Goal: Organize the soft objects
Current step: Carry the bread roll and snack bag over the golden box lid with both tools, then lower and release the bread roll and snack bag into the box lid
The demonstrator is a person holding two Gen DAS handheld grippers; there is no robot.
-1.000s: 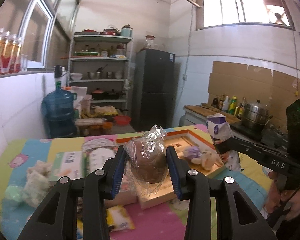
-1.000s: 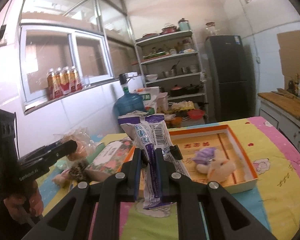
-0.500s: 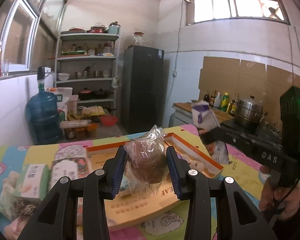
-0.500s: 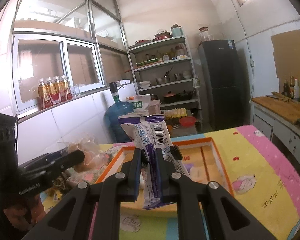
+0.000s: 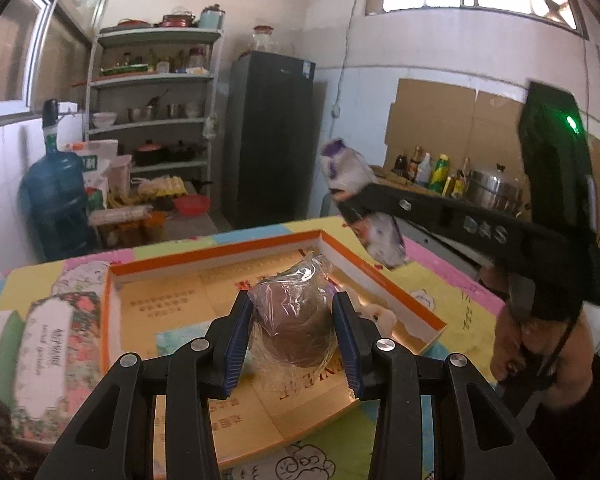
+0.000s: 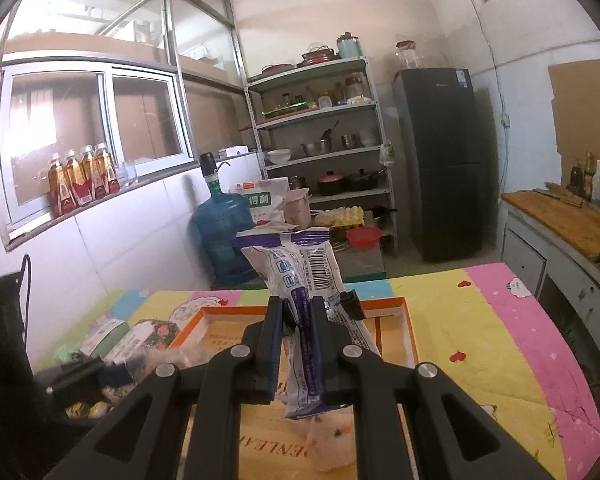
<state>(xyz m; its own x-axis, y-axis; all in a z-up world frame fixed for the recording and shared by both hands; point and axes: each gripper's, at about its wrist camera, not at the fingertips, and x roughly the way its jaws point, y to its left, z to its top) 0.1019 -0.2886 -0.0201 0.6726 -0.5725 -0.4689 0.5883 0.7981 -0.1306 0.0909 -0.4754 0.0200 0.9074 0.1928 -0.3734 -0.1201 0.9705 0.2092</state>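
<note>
Left wrist view: the left gripper [image 5: 294, 338] clamps a plastic-wrapped brown bun [image 5: 294, 328] above the orange-rimmed tray [image 5: 216, 254]; it looks light and squashy, so mid-body suits it. At nine o'clock lies a floral tissue pack [image 5: 54, 354]. At three o'clock the right gripper [image 6: 296, 322], lettered "DAS", pinches a crinkly purple-and-white snack packet [image 6: 300, 280] by its middle; only a barcode reads.
</note>
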